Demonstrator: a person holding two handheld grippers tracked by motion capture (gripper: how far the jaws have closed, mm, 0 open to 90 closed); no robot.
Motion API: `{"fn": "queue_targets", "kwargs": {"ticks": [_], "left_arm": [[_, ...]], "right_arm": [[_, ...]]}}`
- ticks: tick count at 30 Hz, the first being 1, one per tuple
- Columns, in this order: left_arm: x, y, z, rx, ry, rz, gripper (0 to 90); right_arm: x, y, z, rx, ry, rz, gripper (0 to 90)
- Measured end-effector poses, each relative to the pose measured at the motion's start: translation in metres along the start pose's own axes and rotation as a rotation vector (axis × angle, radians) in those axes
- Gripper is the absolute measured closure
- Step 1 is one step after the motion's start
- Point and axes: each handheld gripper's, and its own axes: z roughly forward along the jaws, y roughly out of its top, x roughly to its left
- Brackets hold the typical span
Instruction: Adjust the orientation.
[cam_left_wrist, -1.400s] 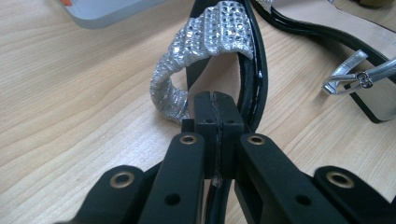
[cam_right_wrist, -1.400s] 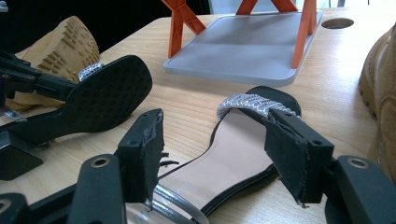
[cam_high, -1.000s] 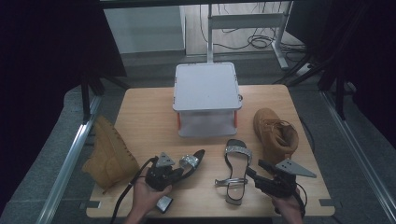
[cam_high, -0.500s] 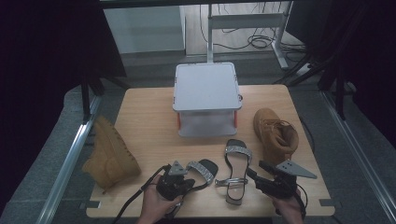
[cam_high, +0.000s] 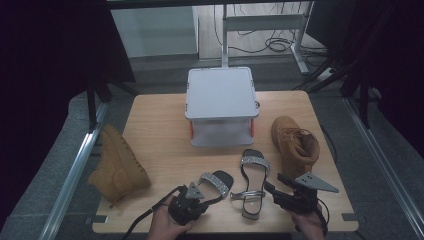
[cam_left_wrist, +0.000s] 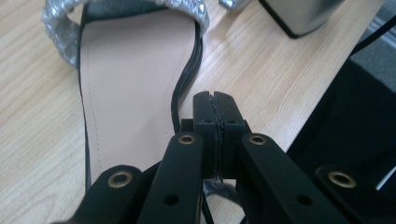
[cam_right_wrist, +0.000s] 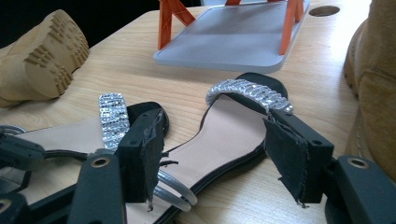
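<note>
Two black sandals with glittery silver straps lie side by side near the table's front edge. On the left sandal (cam_high: 216, 183) (cam_left_wrist: 135, 84) my left gripper (cam_high: 189, 201) (cam_left_wrist: 215, 96) is shut, pinching a thin black strap at its heel end. My right gripper (cam_high: 274, 183) (cam_right_wrist: 217, 140) is open. Its jaws stand either side of the heel end of the right sandal (cam_high: 251, 184) (cam_right_wrist: 233, 130), with the silver ankle loop between them. The left sandal (cam_right_wrist: 112, 116) also shows in the right gripper view.
A grey two-level stand with orange legs (cam_high: 220, 95) (cam_right_wrist: 233, 42) sits at the table's middle back. One tan boot (cam_high: 117, 167) (cam_right_wrist: 42, 51) lies on its side at the left edge. The other tan boot (cam_high: 295, 142) (cam_right_wrist: 373, 70) stands at the right, close to my right gripper.
My left gripper has moved right and toward the front edge, dragging the left sandal closer to the right one. The right gripper has stayed put.
</note>
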Motion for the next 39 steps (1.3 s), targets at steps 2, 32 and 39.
{"fn": "queue_targets", "kwargs": {"ticks": [2, 32, 39], "left_arm": [[0.0, -0.002, 0.001, 0.007, -0.002, 0.0, 89.2], [0.016, -0.005, -0.014, -0.034, 0.013, -0.011, 73.7], [0.028, 0.008, -0.032, -0.107, 0.07, -0.021, 47.0]], "right_arm": [[-0.001, -0.001, 0.0, 0.005, -0.009, 0.005, 38.3], [-0.005, -0.005, 0.001, 0.032, -0.035, 0.017, 38.3], [-0.006, -0.003, 0.001, 0.02, -0.037, 0.026, 38.3]]}}
